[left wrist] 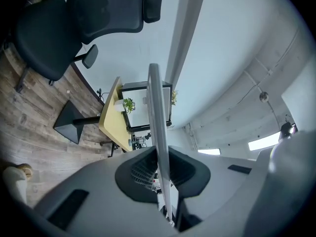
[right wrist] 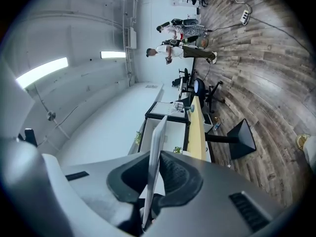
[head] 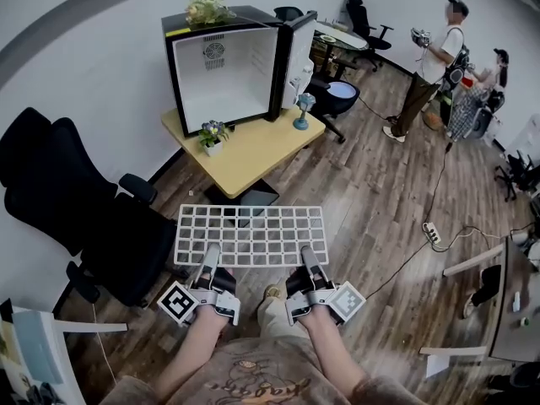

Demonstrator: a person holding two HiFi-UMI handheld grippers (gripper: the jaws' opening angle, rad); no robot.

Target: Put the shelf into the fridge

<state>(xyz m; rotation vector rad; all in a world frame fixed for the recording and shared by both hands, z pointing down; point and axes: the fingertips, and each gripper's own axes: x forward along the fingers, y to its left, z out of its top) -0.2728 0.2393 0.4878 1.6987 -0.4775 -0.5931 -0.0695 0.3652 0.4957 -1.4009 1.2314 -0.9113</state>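
Fingers (head: 208, 265) of left gripper (head: 213, 250), right gripper (head: 308, 251) clamp shelf (head: 251, 226) | fridge (head: 226, 74) open on table (head: 253, 154)

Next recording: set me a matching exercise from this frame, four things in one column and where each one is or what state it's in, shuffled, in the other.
Things:
1. shelf
2. fridge
3. small potted plant
4. black chair

Places or states:
A. on the floor, left of the yellow table
B. gripped by the left gripper and the right gripper
C. on that table, door open
D. on that table, in front of the fridge

Pairs: 1-B; 2-C; 3-D; 4-A
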